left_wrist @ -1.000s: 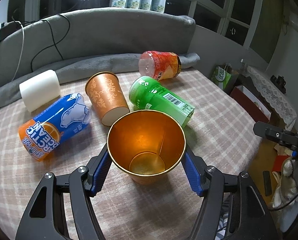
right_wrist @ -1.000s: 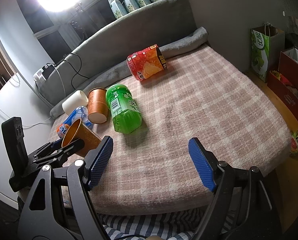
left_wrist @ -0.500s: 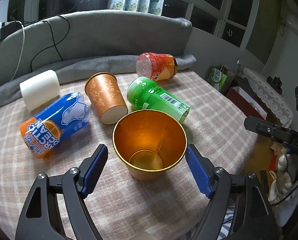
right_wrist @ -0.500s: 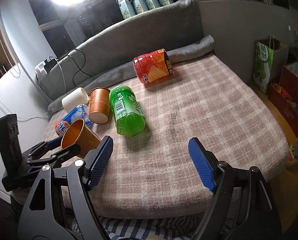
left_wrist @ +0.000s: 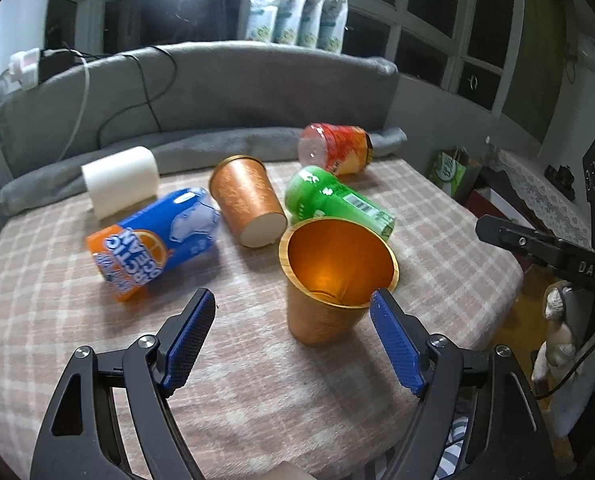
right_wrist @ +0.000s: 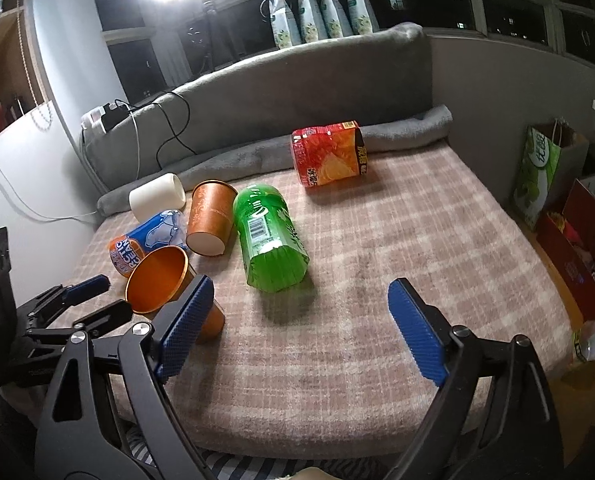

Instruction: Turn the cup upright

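An orange metallic cup (left_wrist: 329, 280) stands upright, mouth up, on the checked blanket (left_wrist: 257, 360); it also shows in the right wrist view (right_wrist: 157, 280). My left gripper (left_wrist: 293, 338) is open and empty, just in front of the cup, its right finger close beside the cup's rim. A second orange cup (left_wrist: 249, 204) lies on its side further back, also in the right wrist view (right_wrist: 211, 218). My right gripper (right_wrist: 297, 328) is open and empty over the blanket's front edge.
A blue and orange can (left_wrist: 153, 240), a white roll (left_wrist: 119, 180), a green bottle (right_wrist: 267, 240) and a red chip canister (right_wrist: 327, 158) lie on the blanket. A grey cushion (left_wrist: 217, 92) lines the back. Bags and boxes (right_wrist: 545, 184) stand right.
My left gripper has opened off the upright orange cup and drawn back to the left. The cup stays standing. My right gripper stays open and has lifted a little.
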